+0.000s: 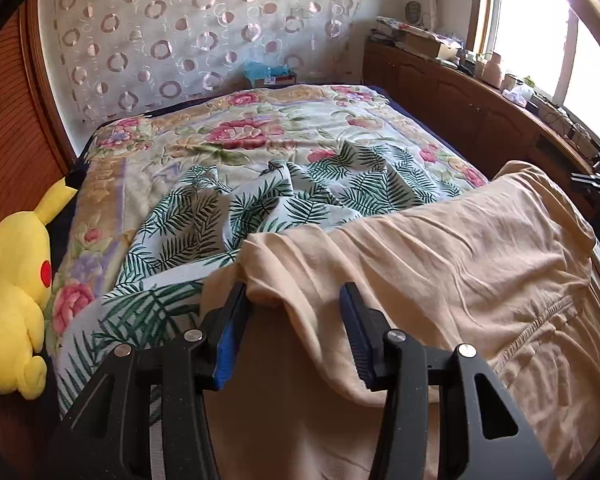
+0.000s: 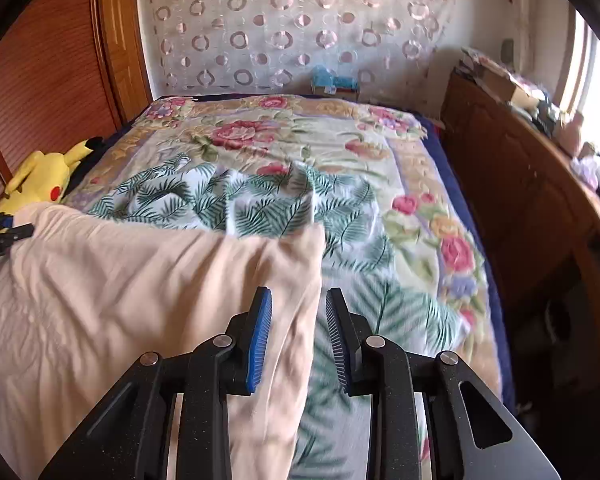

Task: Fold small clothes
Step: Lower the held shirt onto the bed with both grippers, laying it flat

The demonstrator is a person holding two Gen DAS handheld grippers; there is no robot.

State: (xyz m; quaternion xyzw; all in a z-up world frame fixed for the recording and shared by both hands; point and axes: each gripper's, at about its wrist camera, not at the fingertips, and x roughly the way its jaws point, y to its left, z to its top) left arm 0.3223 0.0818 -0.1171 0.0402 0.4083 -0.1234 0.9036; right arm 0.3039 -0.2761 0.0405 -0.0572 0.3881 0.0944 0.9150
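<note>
A peach garment hangs spread above the near end of the bed, stretched between the two claws, its lower part falling toward the camera. One top corner drapes between the fingers of the left claw; its jaws stand apart, the cloth lying against the left pad and sagging through the gap, so whether it is pinched I cannot tell. In the right wrist view the garment's other edge runs down between the fingers of the right claw, touching the left blue pad, while the right pad stands clear of it; these jaws are parted as well. Under the garment a leaf-print cloth lies rumpled on the floral blanket. A yellow plush lies at the bed's left edge. By the far wall a small box holds something blue. To the right, a wooden cabinet under the window carries a cardboard box and other clutter.
</note>
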